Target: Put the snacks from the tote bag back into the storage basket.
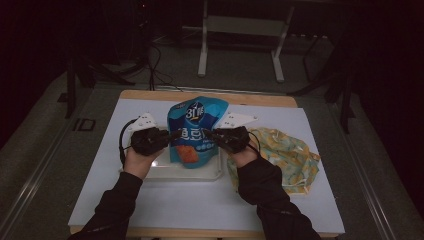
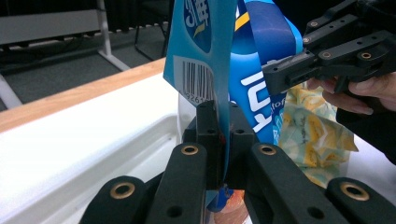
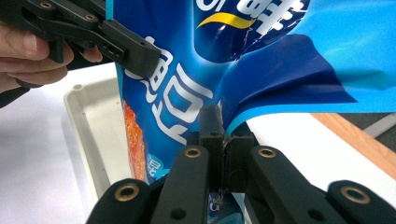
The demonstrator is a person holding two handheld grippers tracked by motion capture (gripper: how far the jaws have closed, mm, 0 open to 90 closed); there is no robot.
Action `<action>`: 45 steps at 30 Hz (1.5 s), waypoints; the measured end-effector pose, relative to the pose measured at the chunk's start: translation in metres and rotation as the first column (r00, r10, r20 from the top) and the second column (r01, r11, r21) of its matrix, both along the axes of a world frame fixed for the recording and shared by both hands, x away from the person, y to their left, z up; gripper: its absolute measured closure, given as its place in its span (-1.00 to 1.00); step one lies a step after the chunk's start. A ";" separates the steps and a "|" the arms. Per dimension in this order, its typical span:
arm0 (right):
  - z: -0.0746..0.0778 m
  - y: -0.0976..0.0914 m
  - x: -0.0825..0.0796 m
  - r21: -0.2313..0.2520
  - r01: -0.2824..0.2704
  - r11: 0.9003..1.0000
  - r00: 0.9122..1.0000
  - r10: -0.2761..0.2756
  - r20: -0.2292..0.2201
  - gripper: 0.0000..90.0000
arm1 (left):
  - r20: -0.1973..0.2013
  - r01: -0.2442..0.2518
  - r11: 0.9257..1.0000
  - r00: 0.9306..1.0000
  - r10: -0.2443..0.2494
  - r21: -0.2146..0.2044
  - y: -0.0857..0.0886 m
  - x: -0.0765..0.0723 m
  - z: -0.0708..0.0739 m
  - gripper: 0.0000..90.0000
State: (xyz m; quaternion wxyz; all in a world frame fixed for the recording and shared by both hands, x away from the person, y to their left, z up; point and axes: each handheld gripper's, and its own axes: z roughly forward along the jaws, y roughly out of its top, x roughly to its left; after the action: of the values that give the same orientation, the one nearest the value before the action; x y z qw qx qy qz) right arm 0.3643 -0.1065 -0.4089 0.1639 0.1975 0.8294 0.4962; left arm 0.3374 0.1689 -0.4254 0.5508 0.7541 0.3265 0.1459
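Two pairs of tongs have hold of one blue snack bag [image 1: 196, 131], one on each side edge: the left tongs [image 1: 172, 135] are clenched on the bag's left seam, and the right tongs [image 1: 209, 134] are clenched on its right seam, each with only the thin film pinched between its pads. In the left gripper view the film runs edge-on straight up through the clamped pads [image 2: 208, 122], just beneath the barcode; in the right gripper view the foil puckers into folds where the pads [image 3: 211, 122] bite it. The bag hangs upright over a shallow clear tray [image 1: 212, 172] in the middle of the white tabletop [image 1: 100, 190]; its bottom end looks to be at or just above the tray floor, though I cannot tell whether it touches. Its long axis stands roughly vertical, the sealed top tipped away from the person towards the far edge, the printed face turned to the person. To my eye it is a light, puffy thing: glossy, slippery film that crumples easily, likely with brittle contents, so the flat seams are the sensible places to grip rather than the belly. Held by two edges, it may sag or twist if one side slackens. A patterned yellow cloth [image 1: 287, 155] lies just right of the tray, under the right forearm.
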 end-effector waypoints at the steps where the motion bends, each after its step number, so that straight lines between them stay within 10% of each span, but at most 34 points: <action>1: -0.002 0.000 0.000 0.002 0.000 1.000 1.000 0.000 -0.006 0.98 | -0.003 0.003 1.000 1.000 -0.003 -0.003 0.000 0.000 -0.002 0.97; 24: -0.026 -0.004 -0.002 -0.001 -0.003 1.000 1.000 0.003 -0.031 0.95 | 0.005 0.018 1.000 1.000 -0.018 0.009 -0.001 -0.004 -0.024 0.92; 45: -0.015 -0.023 -0.006 0.027 -0.008 1.000 0.998 0.010 -0.063 -0.23 | -0.032 -0.053 0.999 0.998 0.053 -0.007 0.011 -0.029 -0.022 -0.03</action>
State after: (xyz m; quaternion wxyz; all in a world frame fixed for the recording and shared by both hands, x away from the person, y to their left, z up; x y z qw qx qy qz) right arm 0.3586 -0.1297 -0.4239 0.1327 0.2116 0.8283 0.5016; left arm 0.3087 0.1795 -0.4475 0.5442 0.7454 0.3559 0.1472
